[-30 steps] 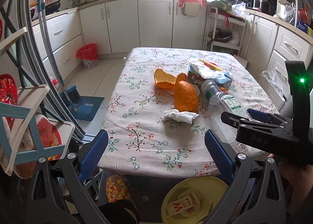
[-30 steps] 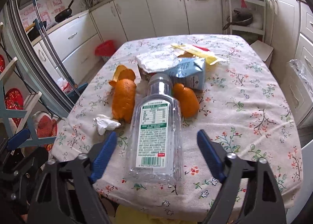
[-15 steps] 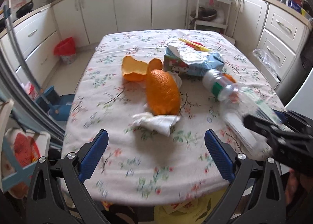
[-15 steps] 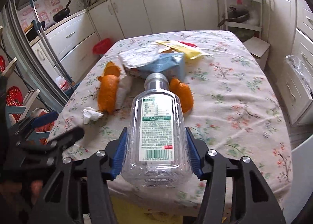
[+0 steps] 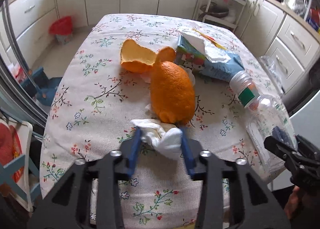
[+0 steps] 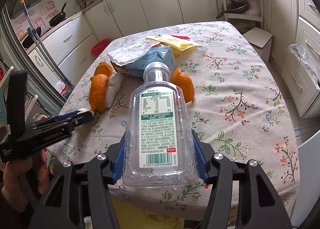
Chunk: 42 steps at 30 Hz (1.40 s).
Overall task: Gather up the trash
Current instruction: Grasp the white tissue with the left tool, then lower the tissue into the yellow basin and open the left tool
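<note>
White tissue wad [image 5: 163, 141] pinched btwn left gripper [image 5: 160, 140] fingers, near table [image 5: 96, 108] edge. Right gripper [image 6: 159, 149] clamps plastic bottle [image 6: 158, 125], long axis fwd, neck away.

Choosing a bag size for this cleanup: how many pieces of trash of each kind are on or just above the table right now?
Orange peel pieces: 3
Tissue or paper: 3
Plastic bottle: 1
Blue carton: 1
Yellow wrapper: 1
Total: 9
</note>
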### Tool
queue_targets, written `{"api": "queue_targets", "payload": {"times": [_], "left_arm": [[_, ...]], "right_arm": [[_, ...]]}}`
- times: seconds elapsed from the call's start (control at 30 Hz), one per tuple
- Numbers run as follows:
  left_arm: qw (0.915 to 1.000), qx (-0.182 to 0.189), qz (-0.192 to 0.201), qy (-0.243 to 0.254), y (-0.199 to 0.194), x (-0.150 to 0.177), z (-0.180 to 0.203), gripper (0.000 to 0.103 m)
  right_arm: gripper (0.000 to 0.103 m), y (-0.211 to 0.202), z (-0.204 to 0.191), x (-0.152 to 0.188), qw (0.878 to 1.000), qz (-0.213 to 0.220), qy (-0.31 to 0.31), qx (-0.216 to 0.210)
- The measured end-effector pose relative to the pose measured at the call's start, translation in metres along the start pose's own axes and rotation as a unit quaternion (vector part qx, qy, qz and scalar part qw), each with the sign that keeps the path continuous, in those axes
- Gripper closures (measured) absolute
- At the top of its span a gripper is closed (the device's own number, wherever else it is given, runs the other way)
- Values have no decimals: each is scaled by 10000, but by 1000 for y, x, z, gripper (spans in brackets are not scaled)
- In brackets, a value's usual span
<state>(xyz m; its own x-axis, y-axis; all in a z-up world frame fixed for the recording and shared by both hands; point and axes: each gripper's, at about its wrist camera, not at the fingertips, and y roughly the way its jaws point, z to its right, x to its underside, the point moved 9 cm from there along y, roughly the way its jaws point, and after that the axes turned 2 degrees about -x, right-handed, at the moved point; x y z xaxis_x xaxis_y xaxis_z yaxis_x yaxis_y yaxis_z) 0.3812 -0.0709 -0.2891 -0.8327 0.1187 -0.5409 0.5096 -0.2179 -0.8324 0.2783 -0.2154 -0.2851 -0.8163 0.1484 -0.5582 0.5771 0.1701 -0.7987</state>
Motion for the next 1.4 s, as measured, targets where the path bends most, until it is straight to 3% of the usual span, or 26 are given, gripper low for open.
{"api": "queue_targets", "payload": {"times": [0.17, 0.27, 0.63, 0.97, 1.4], "left_arm": [[9997, 194, 48, -168, -12, 5, -7, 92], [9995, 265, 81, -164, -18, 8, -7, 93], [9988, 428, 183, -176, -32, 13, -7, 94], [9973, 465, 435, 372, -63, 22, 23, 94], [9958, 541, 311, 668, -89, 73, 37, 94]], "right_arm": [[45, 1, 0, 1, 10000, -8, -14, 32], [43, 2, 1, 3, 10000, -24, -18, 70], [41, 2, 2, 6, 9999, -11, -33, 135], [41, 2, 3, 8, 9999, -51, -67, 126], [41, 0, 4, 11, 9997, 54, -58, 215]]}}
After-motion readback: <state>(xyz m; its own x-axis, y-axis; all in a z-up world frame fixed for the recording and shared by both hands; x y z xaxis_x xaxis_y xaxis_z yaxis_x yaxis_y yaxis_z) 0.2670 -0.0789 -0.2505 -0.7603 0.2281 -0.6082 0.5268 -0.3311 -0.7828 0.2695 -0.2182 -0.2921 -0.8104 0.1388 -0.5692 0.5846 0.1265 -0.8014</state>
